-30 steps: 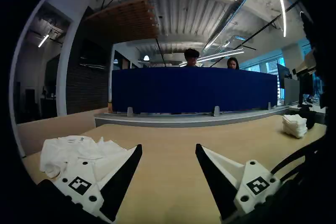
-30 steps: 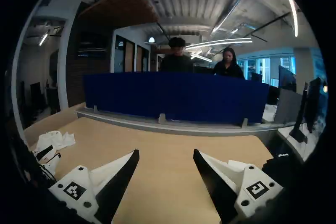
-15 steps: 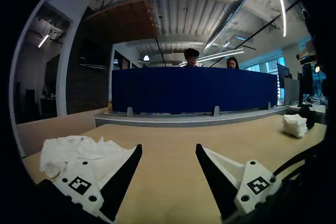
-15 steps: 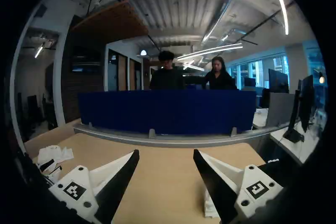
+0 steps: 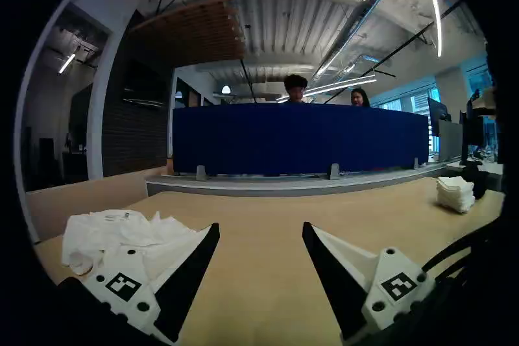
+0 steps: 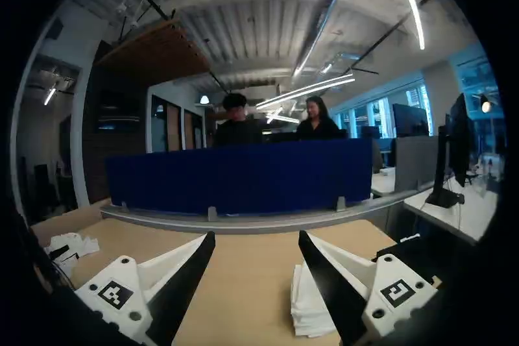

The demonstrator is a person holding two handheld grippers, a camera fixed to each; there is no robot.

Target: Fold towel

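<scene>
The table (image 5: 259, 216) is smooth matt wood, the towel (image 5: 110, 230) soft white cloth, the divider (image 5: 298, 139) matt blue fabric.

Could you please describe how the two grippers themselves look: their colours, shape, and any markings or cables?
The left gripper and the right gripper look alike. Each has two white, wedge-shaped fingers that taper to points, with black inner faces. Every finger carries a square black-and-white marker. In the left gripper view, thin black cables curve beside one finger.

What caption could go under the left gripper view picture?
Left gripper, jaws open, over a wooden table beside a crumpled white towel.
</scene>
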